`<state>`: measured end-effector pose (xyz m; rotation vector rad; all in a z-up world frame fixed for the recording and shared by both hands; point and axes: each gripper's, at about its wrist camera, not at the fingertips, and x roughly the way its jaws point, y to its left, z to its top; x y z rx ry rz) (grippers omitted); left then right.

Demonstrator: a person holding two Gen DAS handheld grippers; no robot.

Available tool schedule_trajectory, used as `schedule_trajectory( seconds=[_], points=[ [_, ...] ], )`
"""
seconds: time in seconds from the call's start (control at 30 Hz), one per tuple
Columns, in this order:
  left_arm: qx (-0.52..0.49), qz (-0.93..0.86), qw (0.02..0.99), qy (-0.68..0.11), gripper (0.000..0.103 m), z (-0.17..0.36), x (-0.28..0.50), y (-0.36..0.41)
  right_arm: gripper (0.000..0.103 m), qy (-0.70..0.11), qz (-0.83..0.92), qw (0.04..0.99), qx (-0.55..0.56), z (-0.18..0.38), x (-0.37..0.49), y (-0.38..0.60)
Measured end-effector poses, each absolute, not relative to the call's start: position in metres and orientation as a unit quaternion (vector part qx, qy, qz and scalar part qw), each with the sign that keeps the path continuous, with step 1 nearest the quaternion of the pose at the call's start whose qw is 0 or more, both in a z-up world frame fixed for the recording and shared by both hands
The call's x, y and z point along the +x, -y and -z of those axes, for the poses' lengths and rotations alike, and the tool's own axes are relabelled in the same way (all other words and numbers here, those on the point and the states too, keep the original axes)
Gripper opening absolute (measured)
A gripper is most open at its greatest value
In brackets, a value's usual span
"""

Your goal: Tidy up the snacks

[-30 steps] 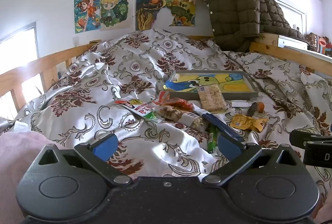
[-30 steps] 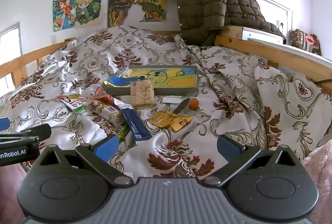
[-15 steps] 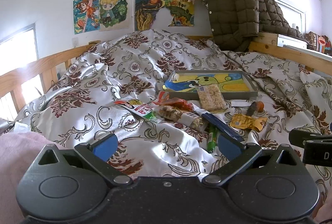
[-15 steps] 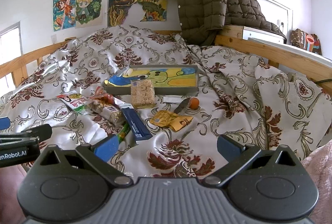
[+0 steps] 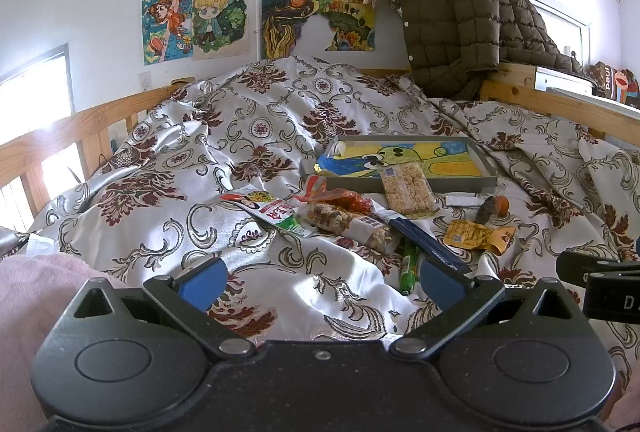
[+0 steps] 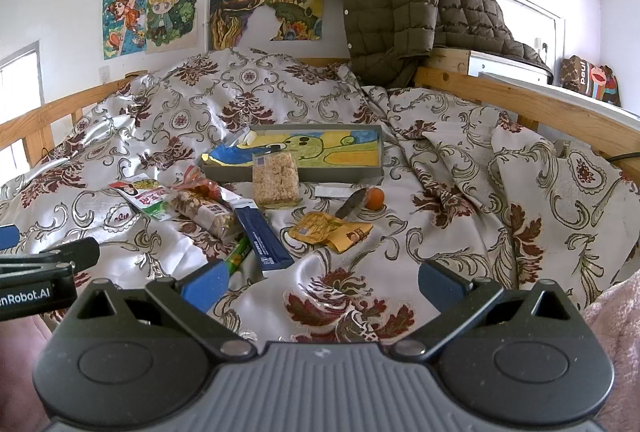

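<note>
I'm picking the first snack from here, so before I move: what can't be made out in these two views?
- Green stick pack: near end hidden behind the right hand-held gripper finger in the right wrist view.
- Navy bar: near end covered by a left hand-held gripper finger, left view.
- Yellow pouch: label too small to read.
- Rice cake pack: far end leans on the tray rim; contact unclear.

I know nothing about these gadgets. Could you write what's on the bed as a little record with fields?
surface: patterned bedspread
container: shallow tray with a cartoon picture inside
leaning on tray's front edge: puffed rice bar
loose snacks: nut bar, blue box, green stick, yellow packets, red and green pouch
left gripper: open, holding nothing
right gripper: open, holding nothing
</note>
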<state>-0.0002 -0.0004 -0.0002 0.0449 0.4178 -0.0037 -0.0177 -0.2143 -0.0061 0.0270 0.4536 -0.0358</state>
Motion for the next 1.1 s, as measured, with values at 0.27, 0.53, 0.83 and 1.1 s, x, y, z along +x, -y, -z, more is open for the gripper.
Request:
schedule_trajectory(
  seconds=[0.27,0.53,0.83,1.1],
  points=[
    [0.023,0.002,0.978,-0.207,0.102,0.0,0.0,0.0,0.103,-0.225,0.018,0.974,0.013,0.006,-0.018,0.214],
    [0.023,0.002,0.978,-0.207,0.102,0.0,0.0,0.0,0.103,-0.226,0.018,0.974,0.013,0.005,-0.018,0.214],
    [0.003,0.007,0.971,-0.238,0.102,-0.001,0.015,-0.002,0.103,-0.259,-0.002,0.966,0.024,0.011,-0.007,0.215],
    [-0.038,0.015,0.957,-0.286,0.102,-0.006,0.06,-0.014,0.103,-0.307,-0.034,0.951,0.035,0.004,0.032,0.223]
  ],
)
